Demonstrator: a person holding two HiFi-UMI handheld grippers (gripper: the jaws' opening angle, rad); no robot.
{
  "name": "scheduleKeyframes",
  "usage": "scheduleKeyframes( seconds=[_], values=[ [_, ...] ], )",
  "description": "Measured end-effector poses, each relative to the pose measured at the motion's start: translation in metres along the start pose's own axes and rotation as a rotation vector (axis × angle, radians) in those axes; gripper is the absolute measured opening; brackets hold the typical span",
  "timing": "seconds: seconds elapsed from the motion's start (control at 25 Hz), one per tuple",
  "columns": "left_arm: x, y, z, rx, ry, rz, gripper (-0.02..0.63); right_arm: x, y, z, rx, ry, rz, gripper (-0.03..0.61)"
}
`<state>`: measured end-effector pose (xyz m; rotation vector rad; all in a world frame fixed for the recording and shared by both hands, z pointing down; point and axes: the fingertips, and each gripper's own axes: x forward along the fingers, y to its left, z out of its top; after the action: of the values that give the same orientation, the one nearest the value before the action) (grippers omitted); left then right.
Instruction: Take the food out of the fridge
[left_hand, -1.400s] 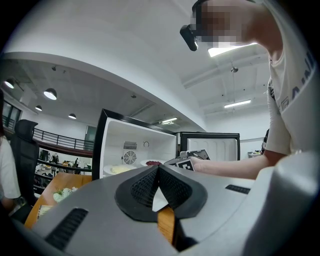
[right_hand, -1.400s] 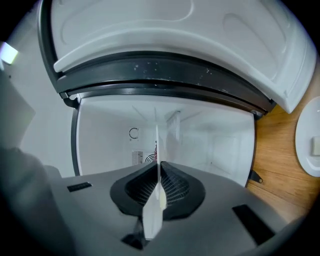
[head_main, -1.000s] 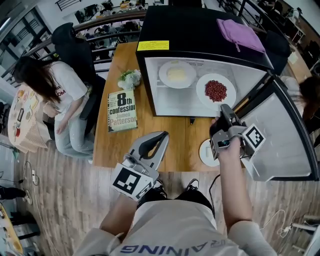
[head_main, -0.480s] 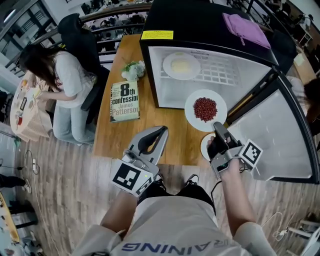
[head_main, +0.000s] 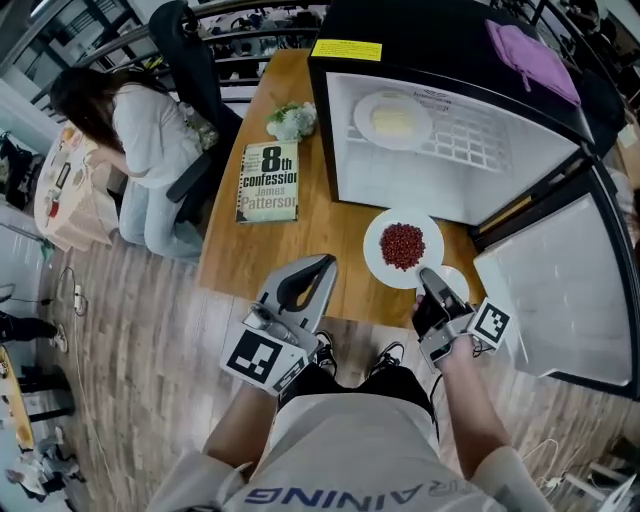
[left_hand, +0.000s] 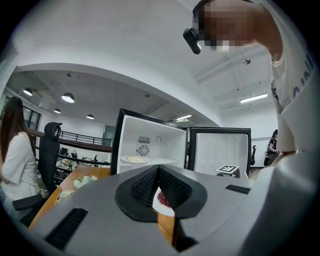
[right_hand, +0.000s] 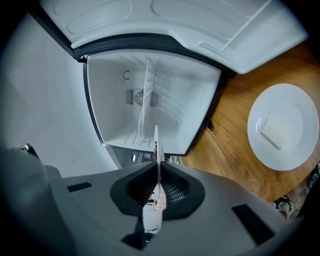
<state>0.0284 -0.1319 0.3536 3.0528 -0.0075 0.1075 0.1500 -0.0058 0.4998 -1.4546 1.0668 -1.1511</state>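
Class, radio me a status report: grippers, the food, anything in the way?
Right gripper shut on red-bean plate rim, out of fridge. Left gripper shut, empty. Second plate inside. Small white plate close by.

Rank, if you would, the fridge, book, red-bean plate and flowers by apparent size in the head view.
1. fridge
2. book and red-bean plate: about alike, so I won't rank them
3. flowers

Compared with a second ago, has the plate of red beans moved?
Yes. The plate of red beans, gripped by the right gripper, has come out of the fridge toward the table's near edge.
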Motion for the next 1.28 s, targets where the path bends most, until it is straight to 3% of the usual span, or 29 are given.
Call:
scheduleKeyframes(
  seconds=[0.56,1.0,1.28],
  values=[
    [-0.017,0.004,-0.029,-0.021,0.052,0.073,0.008,0.014,-0.106,-0.049,0.03,0.156,-0.146,0.035],
    [-0.011,-0.004,-0.045,-0.037,0.083,0.061,0.008,0.008,-0.148,-0.058,0.015,0.189,-0.284,0.035],
    [-0.012,-0.004,-0.047,-0.041,0.085,0.057,0.008,0.003,-0.158,-0.063,0.035,0.185,-0.315,0.035]
  ],
)
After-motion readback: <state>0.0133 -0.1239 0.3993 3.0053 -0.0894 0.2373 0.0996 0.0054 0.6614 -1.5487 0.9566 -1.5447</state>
